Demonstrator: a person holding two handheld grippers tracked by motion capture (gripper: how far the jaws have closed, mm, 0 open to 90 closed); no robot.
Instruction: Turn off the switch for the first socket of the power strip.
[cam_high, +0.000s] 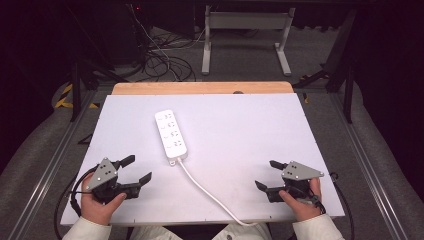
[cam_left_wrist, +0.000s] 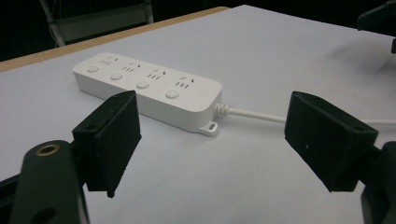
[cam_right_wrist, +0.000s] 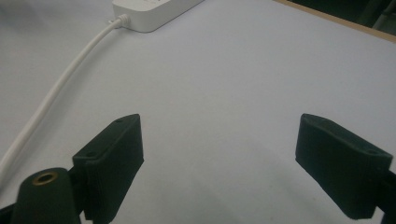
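a white power strip (cam_high: 171, 134) is laid flat on the white table (cam_high: 250, 125), left of the middle and nearer the far edge, its four sockets and four round buttons facing up. its white cord (cam_high: 207, 192) is run from the near end toward the table's near edge. the left gripper (cam_high: 138, 170) is held at the near left corner, jaws spread wide, nothing between them. the right gripper (cam_high: 267, 174) is held at the near right, likewise spread wide and empty. both are well apart from the strip.

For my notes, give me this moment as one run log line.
left gripper: open, empty | right gripper: open, empty | power strip: mid-table, untouched
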